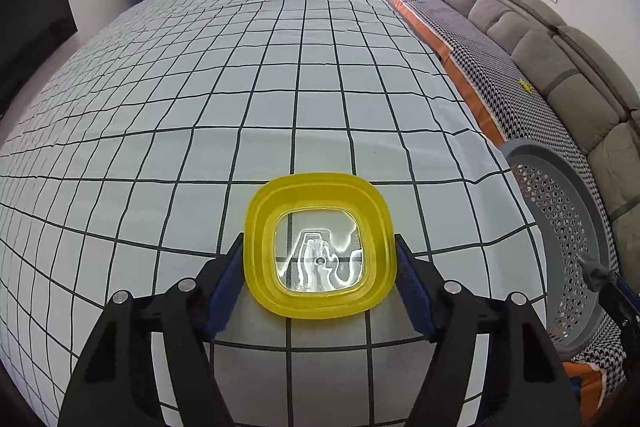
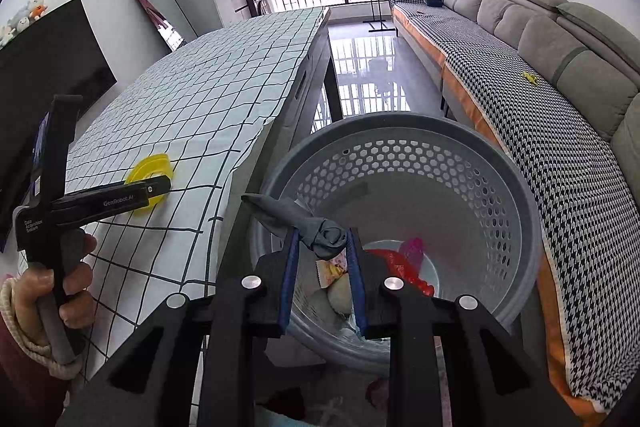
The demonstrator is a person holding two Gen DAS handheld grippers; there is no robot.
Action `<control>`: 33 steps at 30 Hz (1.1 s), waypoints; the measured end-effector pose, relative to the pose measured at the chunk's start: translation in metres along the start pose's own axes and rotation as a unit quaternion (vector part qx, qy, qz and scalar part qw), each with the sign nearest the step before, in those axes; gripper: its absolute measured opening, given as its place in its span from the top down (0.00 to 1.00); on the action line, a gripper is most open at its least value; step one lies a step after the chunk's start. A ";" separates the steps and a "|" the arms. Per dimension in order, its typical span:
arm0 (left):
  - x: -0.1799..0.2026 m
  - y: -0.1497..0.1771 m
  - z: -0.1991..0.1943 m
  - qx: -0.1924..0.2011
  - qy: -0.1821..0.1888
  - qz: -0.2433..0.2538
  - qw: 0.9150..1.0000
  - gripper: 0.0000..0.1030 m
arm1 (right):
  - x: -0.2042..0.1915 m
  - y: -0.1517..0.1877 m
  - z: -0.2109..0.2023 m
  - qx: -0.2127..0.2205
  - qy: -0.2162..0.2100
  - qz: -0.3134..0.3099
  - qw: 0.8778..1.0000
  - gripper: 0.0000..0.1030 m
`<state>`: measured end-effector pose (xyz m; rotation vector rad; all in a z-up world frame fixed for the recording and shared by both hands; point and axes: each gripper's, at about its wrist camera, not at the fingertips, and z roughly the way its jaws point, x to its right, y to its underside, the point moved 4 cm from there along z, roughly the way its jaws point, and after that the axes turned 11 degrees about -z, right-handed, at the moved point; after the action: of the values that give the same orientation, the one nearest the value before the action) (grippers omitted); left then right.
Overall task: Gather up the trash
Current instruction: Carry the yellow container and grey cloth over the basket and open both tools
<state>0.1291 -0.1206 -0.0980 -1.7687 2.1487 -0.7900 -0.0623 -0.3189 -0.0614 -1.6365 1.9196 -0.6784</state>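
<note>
1. Over the round grey perforated plastic basket [image 2: 404, 187], the right gripper [image 2: 322, 247] is clamped on a crumpled grey rag-like wad [image 2: 320, 233]; wrappers and red plastic lie at the bottom.
2. On the grid-checked white tablecloth [image 1: 280, 87], the left gripper [image 1: 320, 263] brackets a yellow, clear-centred square plastic lid [image 1: 320, 247], jaws spread, pads seemingly just touching its rim, though contact is hard to judge.
3. Risk: the wad's loose tail [image 2: 268, 207] hangs over the basket rim, so release may leave it draped.
4. Risk: the shallow, slick lid could skid or flip if squeezed unevenly near the table edge.
</note>
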 end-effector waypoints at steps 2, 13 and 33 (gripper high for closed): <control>0.003 0.003 -0.009 0.011 -0.002 0.004 1.000 0.35 | 0.002 0.000 -0.001 -0.002 0.001 0.002 1.000 0.77; 0.080 0.027 -0.077 0.065 0.064 0.045 0.995 0.35 | 0.051 0.011 -0.019 -0.003 0.056 0.019 0.998 0.77; 0.152 0.054 -0.057 0.051 0.063 0.085 0.993 0.32 | 0.101 0.020 0.001 -0.005 0.080 0.033 0.996 0.76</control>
<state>0.0202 -0.2465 -0.0586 -1.4987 2.2577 -0.9718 -0.0896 -0.4158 -0.0825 -1.5586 2.0838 -0.7944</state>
